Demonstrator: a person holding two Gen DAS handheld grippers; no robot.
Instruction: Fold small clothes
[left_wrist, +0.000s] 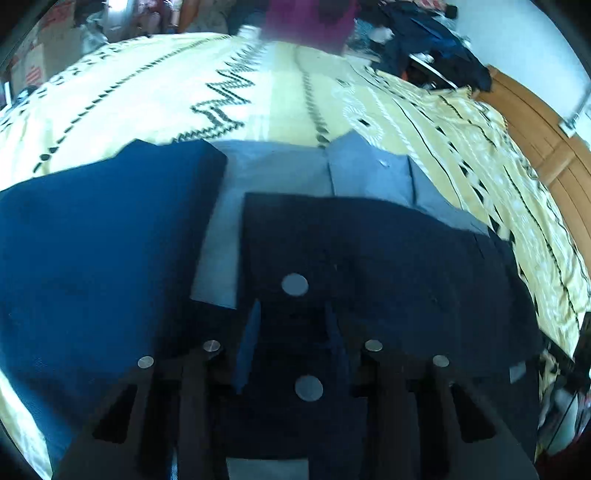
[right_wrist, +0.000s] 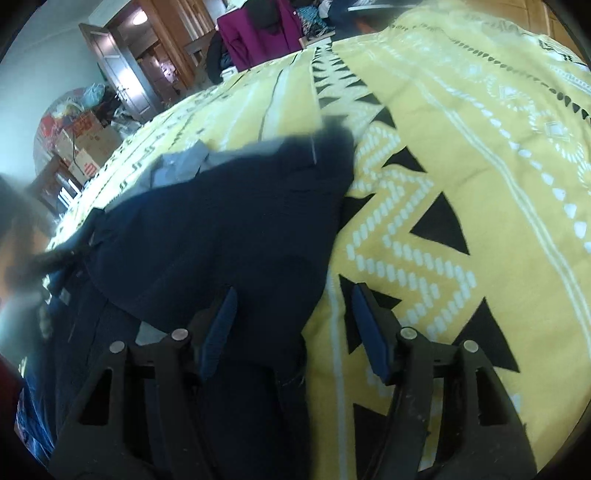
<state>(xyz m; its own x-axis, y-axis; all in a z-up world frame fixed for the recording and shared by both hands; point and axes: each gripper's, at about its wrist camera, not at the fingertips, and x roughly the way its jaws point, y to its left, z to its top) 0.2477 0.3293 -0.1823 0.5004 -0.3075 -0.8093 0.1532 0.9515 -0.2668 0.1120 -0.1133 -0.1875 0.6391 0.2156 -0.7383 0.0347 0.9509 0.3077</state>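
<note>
Left wrist view: left gripper (left_wrist: 293, 325) sits low over a dark navy garment (left_wrist: 369, 266) spread on the bed's yellow patterned cover (left_wrist: 155, 92). Fingers (left_wrist: 248, 350) stand a narrow way apart with dark cloth in the gap; whether they pinch it I cannot tell. Only this view shows a light blue garment (left_wrist: 369, 173) lying under the navy one's far edge, and a brighter blue cloth (left_wrist: 96, 240) overlapping on the left. A heap of dark clothes (left_wrist: 436, 48) lies at the bed's far right corner, beside a wooden headboard or panel (left_wrist: 546, 136).

Right wrist view: right gripper (right_wrist: 291, 325) has its fingers (right_wrist: 369, 332) wide, nothing gripped. The left finger lies on the navy garment's (right_wrist: 221, 229) right edge; the right finger is over bare cover (right_wrist: 461, 166). This view alone shows a doorway (right_wrist: 140, 55), cardboard boxes (right_wrist: 88, 144) and a magenta garment (right_wrist: 258, 33) beyond the bed.

The navy garment's right edge runs diagonally away from the gripper. Right of it the cover is open all the way to the bed's edge.
</note>
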